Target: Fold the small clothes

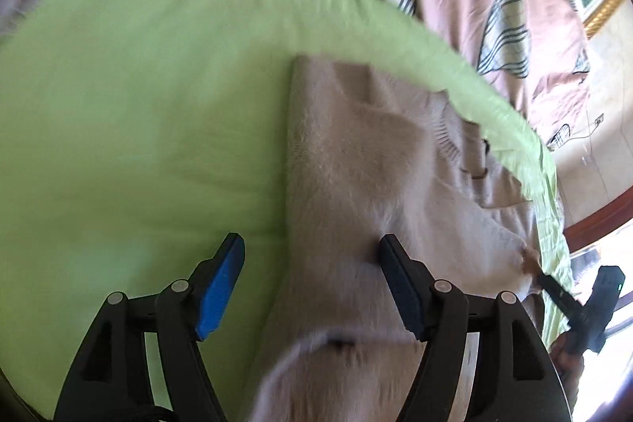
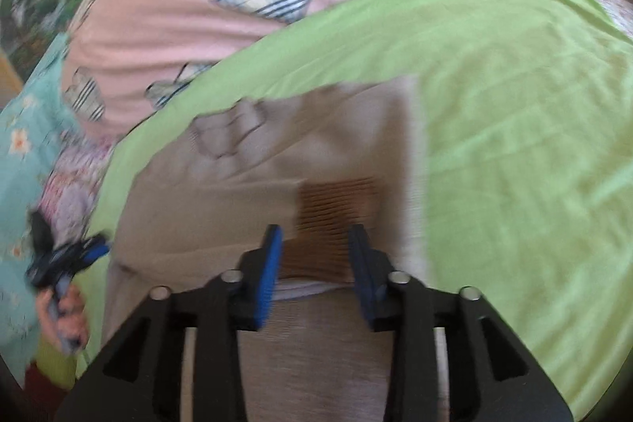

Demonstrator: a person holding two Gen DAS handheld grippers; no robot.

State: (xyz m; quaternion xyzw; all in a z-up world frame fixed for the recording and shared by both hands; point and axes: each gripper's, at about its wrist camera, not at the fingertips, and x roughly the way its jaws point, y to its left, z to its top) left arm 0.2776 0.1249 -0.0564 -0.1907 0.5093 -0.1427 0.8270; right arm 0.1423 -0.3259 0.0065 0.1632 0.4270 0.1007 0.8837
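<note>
Both grippers, left (image 1: 310,265) and right (image 2: 315,250), stand released over the beige garment (image 1: 368,161) lying folded ahead of them on the green sheet (image 1: 130,86), apparently letting the fold settle.

Both my views smear with motion. The beige garment (image 1: 356,165) runs off the bottom edge under my left gripper (image 1: 310,260), so its lower hem is cut off. My right gripper (image 2: 314,248) hides part of the brown ribbed patch (image 2: 336,200). The bear-shaped patch (image 2: 229,129) is too blurred for detail.
</note>
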